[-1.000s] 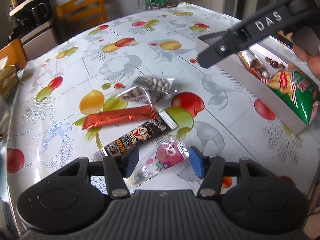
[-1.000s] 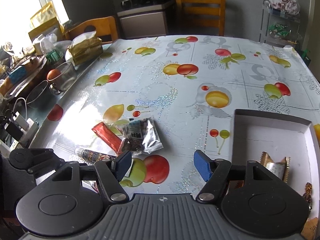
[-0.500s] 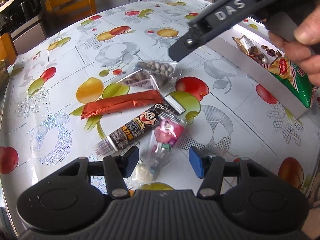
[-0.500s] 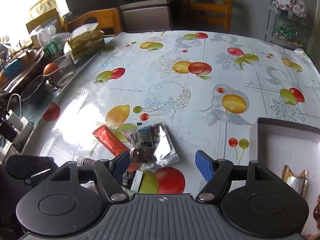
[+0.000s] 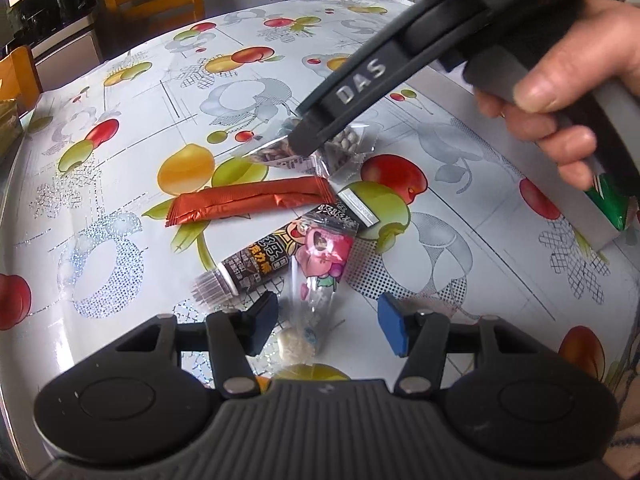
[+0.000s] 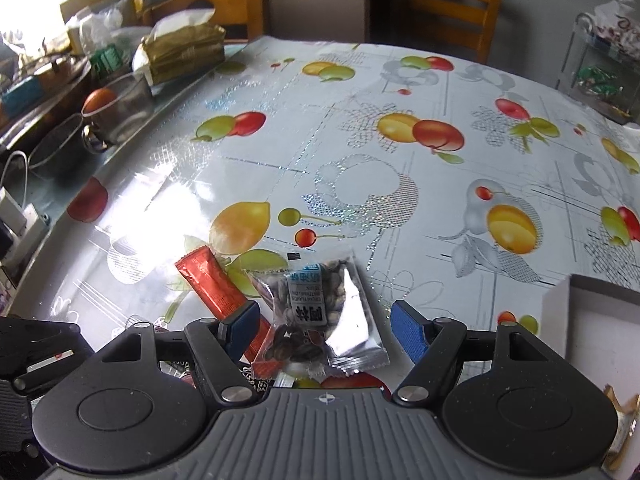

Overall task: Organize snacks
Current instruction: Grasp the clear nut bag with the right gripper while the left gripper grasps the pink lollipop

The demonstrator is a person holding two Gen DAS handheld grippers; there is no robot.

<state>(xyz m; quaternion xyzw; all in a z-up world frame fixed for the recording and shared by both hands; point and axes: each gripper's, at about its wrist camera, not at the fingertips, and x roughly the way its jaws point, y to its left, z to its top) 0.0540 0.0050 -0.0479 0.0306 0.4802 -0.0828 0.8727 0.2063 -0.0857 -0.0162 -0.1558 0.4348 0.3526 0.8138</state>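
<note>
Beside the white box (image 6: 560, 292) holding a gold-wrapped snack (image 6: 622, 428), both grippers' fingers wide over loose packets

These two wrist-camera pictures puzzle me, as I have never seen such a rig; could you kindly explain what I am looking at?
No robot is here: a person holds a hand-operated two-finger gripper in each hand, each with a fisheye camera looking forward along its fingers.

The left wrist view shows the left gripper, open, over a pink candy bag that overlaps a brown cartoon snack stick. Beyond them lies an orange wrapper. The black tool marked DAS is the other gripper, held by the person's right hand.

The right wrist view shows the right gripper, open, straddling a clear packet of seeds. Neither gripper holds anything yet.

Everything lies on a table under a fruit-printed cloth. The white box at right already holds some snacks.
</note>
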